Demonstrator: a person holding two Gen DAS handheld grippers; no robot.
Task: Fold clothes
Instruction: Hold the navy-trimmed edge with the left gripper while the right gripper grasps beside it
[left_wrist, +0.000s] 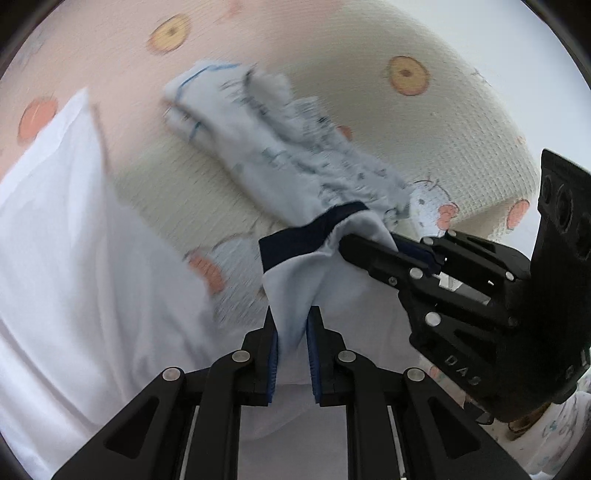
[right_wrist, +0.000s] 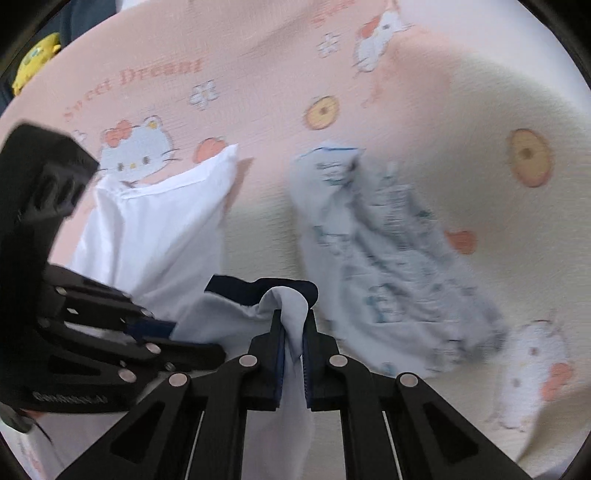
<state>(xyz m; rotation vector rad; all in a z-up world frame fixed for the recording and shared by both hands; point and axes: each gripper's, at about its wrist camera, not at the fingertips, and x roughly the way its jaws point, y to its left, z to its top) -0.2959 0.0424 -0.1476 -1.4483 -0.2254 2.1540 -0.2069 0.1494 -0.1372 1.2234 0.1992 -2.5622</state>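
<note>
A white garment with a navy band (left_wrist: 295, 236) hangs bunched between both grippers above the bed. My left gripper (left_wrist: 293, 332) is shut on a fold of its white fabric. My right gripper (right_wrist: 294, 328) is shut on another fold just below the navy band (right_wrist: 258, 286). The two grippers are close together: the right gripper (left_wrist: 354, 245) shows at the right of the left wrist view, the left gripper (right_wrist: 192, 341) at the left of the right wrist view. The rest of the white garment (right_wrist: 166, 221) trails down onto the blanket.
A crumpled pale-blue printed garment (right_wrist: 388, 258) (left_wrist: 280, 147) lies on the blanket beyond the grippers. The pink and cream blanket (right_wrist: 369, 92) with cartoon cats covers the bed. A yellow plush toy (right_wrist: 35, 59) sits at the far left edge.
</note>
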